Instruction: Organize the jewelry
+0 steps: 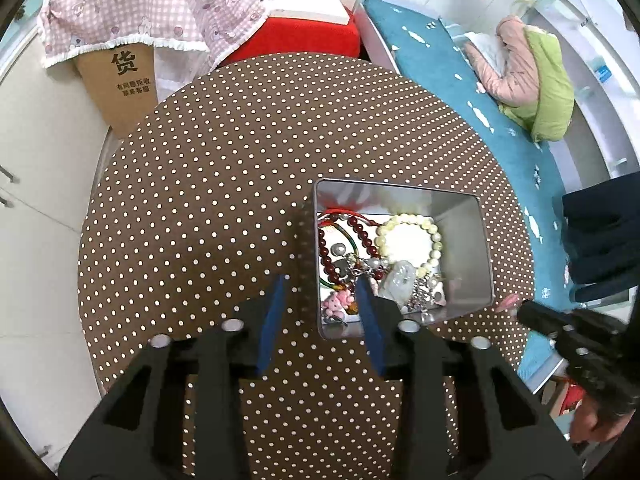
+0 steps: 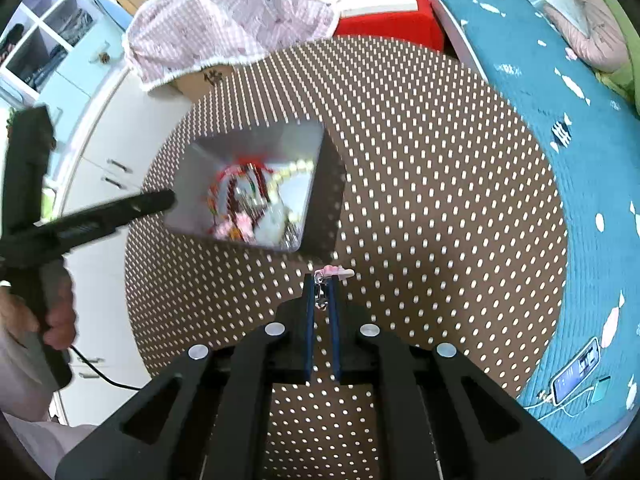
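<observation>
A silver metal tin (image 1: 464, 240) stands on the round brown polka-dot table (image 1: 224, 168). It holds a cream bead bracelet (image 1: 412, 220), a dark red bead bracelet (image 1: 362, 236), a pink bear charm (image 1: 338, 302) and other tangled pieces. My left gripper (image 1: 320, 286) is open and empty, its fingers straddling the tin's near left wall. My right gripper (image 2: 320, 280) is shut on a small pink charm (image 2: 334, 271) with a metal chain, held over the table just right of the tin (image 2: 224, 160). The right gripper also shows in the left wrist view (image 1: 520, 312) beside the tin's right corner.
A cardboard box (image 1: 120, 84) under a pink checked cloth (image 1: 152, 4) stands behind the table, next to a red stool (image 1: 304, 36). A blue-covered bed (image 1: 460, 92) with a green and pink jacket (image 1: 532, 76) runs along the right. A phone (image 2: 576, 372) lies on it. White cabinets (image 2: 100, 152) are left.
</observation>
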`<state>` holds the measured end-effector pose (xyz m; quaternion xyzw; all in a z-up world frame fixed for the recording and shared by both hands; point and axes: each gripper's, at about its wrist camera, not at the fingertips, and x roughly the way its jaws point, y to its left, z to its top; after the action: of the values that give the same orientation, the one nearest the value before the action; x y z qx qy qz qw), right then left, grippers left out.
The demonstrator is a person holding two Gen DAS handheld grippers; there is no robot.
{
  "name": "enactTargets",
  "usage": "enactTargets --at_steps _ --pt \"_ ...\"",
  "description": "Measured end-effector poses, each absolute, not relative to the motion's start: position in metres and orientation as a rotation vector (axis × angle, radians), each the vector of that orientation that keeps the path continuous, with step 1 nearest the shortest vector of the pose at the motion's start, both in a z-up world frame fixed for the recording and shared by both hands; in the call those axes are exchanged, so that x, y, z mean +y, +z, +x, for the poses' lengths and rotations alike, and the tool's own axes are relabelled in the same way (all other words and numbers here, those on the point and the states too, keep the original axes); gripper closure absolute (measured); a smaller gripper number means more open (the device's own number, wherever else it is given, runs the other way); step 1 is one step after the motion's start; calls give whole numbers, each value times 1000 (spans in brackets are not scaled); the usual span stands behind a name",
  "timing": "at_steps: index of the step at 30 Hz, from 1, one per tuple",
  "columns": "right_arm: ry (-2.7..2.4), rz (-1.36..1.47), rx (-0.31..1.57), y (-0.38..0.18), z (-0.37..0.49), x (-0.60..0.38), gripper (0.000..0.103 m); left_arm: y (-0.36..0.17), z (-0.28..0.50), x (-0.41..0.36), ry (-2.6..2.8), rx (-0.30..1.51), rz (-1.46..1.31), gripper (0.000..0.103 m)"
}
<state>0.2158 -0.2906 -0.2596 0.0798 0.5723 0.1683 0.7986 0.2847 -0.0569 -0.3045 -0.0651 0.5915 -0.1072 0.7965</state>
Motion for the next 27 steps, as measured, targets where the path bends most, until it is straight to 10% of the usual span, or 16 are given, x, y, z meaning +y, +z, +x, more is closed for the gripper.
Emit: enactTargets --at_steps 5,14,18,27 --pt "398 165 1169 -236 228 -281 97 -319 285 -57 -209 1310 -147 92" --pt "508 163 1119 -222 244 -258 96 -322 280 -55 -223 1309 -159 94" --pt "467 182 1118 -221 245 -259 59 -322 280 -55 -225 1312 -160 94" --pt "406 197 1129 -219 234 -270 54 -305 270 -59 -231 1287 -118 83"
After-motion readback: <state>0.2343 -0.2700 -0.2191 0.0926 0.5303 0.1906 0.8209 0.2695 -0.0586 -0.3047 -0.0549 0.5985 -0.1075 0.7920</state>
